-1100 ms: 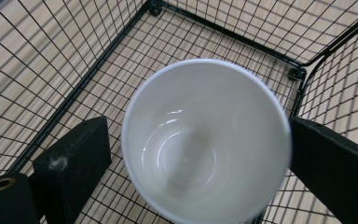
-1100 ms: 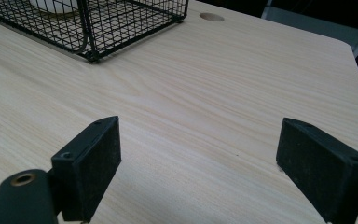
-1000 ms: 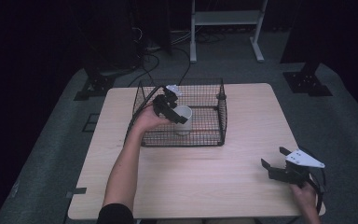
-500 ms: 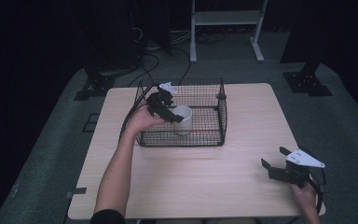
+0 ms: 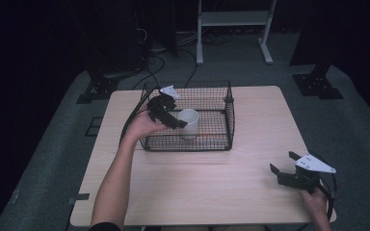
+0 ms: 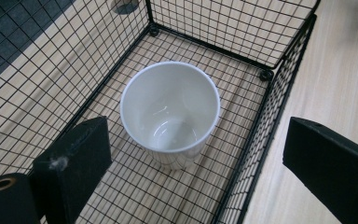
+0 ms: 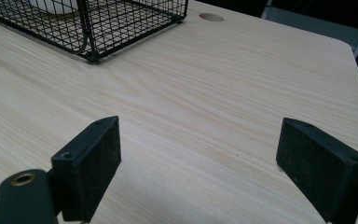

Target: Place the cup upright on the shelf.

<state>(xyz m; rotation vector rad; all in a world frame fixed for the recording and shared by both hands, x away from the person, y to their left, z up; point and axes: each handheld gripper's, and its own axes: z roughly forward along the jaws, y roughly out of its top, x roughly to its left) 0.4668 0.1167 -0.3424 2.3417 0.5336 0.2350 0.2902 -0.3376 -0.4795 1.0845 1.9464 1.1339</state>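
The left hand-held gripper (image 6: 191, 168) hangs released above the white cup (image 6: 170, 112), upright inside the wire basket (image 5: 229, 115) near the surface's far edge; a jaw could snag the mesh.

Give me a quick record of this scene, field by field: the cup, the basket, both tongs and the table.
cup: white cup, upright, empty, standing inside the basket
basket: black wire basket, open top, on the table toward its far side
left tongs: left tongs above the cup, jaws open, one over the basket floor, the other outside its wall, not touching the cup
right tongs: right tongs at the table's near right corner, jaws open, holding nothing
table: light wooden table
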